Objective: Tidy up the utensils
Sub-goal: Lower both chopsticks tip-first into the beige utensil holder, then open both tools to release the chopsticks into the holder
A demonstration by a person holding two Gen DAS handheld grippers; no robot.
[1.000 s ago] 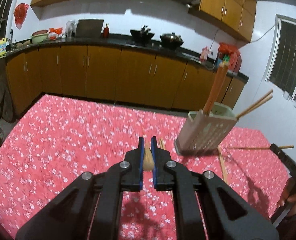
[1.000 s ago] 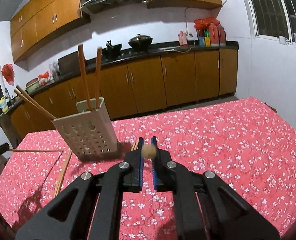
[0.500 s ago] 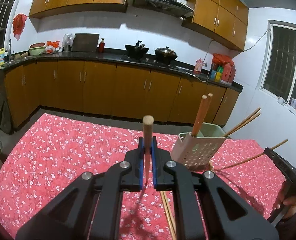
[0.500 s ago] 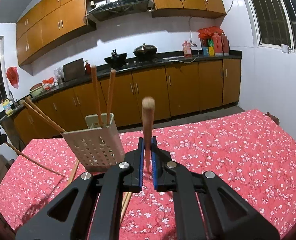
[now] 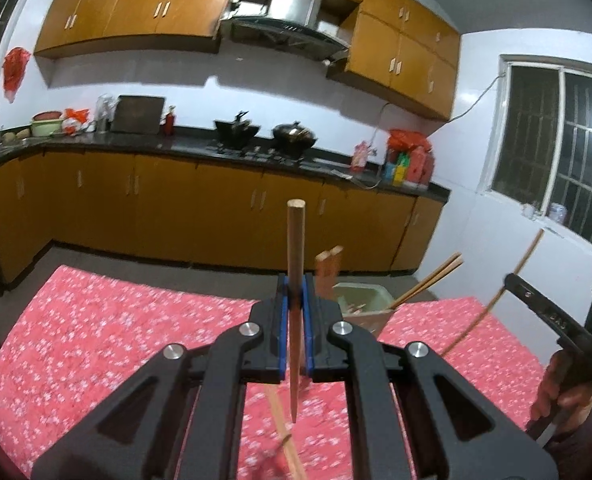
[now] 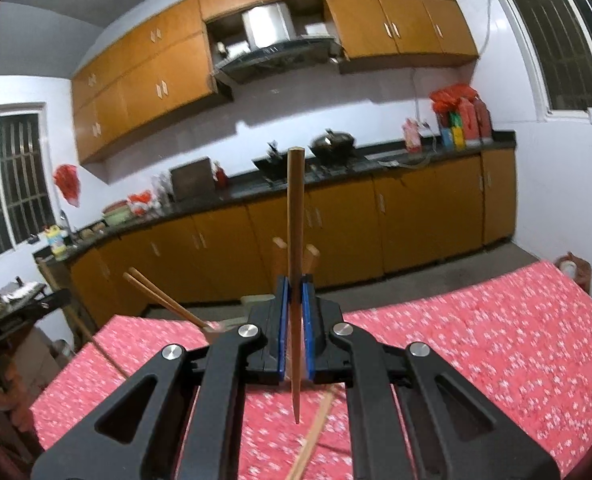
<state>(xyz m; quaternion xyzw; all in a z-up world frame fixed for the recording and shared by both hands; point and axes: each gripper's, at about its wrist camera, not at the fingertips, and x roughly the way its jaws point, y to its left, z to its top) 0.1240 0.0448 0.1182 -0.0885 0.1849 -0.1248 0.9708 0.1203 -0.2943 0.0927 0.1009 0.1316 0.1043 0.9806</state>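
Wooden chopsticks are mid-sort: the left gripper (image 5: pixel 294 312) and right gripper (image 6: pixel 294 312) are each clamped tight on one upright chopstick (image 5: pixel 295 264), lifted above the red floral tablecloth (image 5: pixel 115 320). Several chopsticks already stand in the pale holder (image 5: pixel 362 300) just ahead. At least one loose chopstick (image 6: pixel 316 432) lies on the cloth, so the job seems partly done.

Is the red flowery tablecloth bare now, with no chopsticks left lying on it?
No, a loose wooden chopstick lies on the red flowery tablecloth below the tool.
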